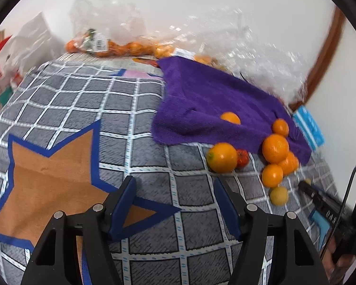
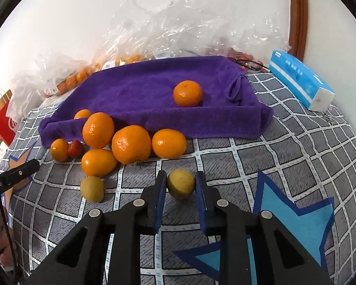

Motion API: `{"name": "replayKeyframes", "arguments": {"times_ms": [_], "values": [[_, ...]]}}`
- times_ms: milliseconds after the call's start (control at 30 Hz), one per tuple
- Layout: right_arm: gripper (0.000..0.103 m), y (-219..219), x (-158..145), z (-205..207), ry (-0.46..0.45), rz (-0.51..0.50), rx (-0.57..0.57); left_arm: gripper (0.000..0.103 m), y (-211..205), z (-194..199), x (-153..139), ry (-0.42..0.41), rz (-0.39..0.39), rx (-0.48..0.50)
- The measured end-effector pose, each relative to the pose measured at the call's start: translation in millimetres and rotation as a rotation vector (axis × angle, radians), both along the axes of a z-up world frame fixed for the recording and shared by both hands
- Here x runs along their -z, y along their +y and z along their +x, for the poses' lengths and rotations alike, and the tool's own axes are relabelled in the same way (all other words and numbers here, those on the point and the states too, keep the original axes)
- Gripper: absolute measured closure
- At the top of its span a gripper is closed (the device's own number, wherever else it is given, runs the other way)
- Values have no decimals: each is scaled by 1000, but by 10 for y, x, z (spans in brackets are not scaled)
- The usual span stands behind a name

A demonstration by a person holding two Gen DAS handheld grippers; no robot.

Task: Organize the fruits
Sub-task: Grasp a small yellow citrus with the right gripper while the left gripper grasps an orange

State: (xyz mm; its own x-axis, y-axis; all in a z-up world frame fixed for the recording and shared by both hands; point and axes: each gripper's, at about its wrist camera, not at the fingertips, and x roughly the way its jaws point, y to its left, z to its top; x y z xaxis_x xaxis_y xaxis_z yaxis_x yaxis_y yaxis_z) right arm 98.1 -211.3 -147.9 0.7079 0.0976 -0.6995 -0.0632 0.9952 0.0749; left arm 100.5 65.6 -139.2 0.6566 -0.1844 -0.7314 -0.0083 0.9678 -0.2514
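Right gripper (image 2: pixel 180 185) closed on yellow-green fruit (image 2: pixel 180 183). Left gripper (image 1: pixel 174 198) half open, empty. Orange cluster (image 2: pixel 130 143) just beyond; purple towel (image 2: pixel 142 90) farther; tissue pack (image 2: pixel 301 80) far right.

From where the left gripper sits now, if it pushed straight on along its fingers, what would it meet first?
Probably just the checked bedcover. The left gripper is open and empty, angled down at bare fabric. The purple towel and the large orange lie further on and rightward, though depth is uncertain.

You see a blue-and-white tissue pack (image 2: pixel 301 84) right of the grey checked bedspread's (image 2: pixel 284 147) far edge, a red paper bag (image 2: pixel 4 123) left
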Motion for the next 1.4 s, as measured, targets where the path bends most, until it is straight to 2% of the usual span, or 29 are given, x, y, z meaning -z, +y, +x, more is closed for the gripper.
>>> {"name": "replayKeyframes", "arguments": {"times_ms": [33,133,267,500,567,633,700,833,933,1033,1100,1267,1400], "values": [[79,2,-8,-5,-6,-10,0,50,-28,-14,-13,8,6,1],[79,-8,-44,-19,-37,-46,-10,50,-103,-16,-58,19,-46,42],[79,-78,-104,-26,-92,-75,2,50,-303,95,-140,11,-32,74],[79,-315,-108,-19,-97,53,13,50,-438,350,-95,22,-21,40],[79,-357,-113,-30,-104,85,3,63,-437,392,-74,28,-9,38],[79,-345,-119,-32,-107,90,1,69,-419,421,-58,39,-37,46],[79,-323,-111,-14,-98,88,-7,69,-410,411,-56,38,-52,47],[79,-343,-97,-10,-91,94,-7,69,-372,304,-113,39,-31,57],[79,-355,-96,-20,-94,96,3,69,-316,206,-136,41,44,34],[79,-343,-89,-15,-91,90,3,68,-276,196,-71,56,62,31],[79,-338,-85,-10,-88,87,1,68,-266,224,-35,63,63,28],[79,-356,-82,-8,-89,91,12,69,-286,250,6,2,64,7],[79,-390,-80,-17,-94,102,26,69,-201,214,21,-9,-24,9]]}}
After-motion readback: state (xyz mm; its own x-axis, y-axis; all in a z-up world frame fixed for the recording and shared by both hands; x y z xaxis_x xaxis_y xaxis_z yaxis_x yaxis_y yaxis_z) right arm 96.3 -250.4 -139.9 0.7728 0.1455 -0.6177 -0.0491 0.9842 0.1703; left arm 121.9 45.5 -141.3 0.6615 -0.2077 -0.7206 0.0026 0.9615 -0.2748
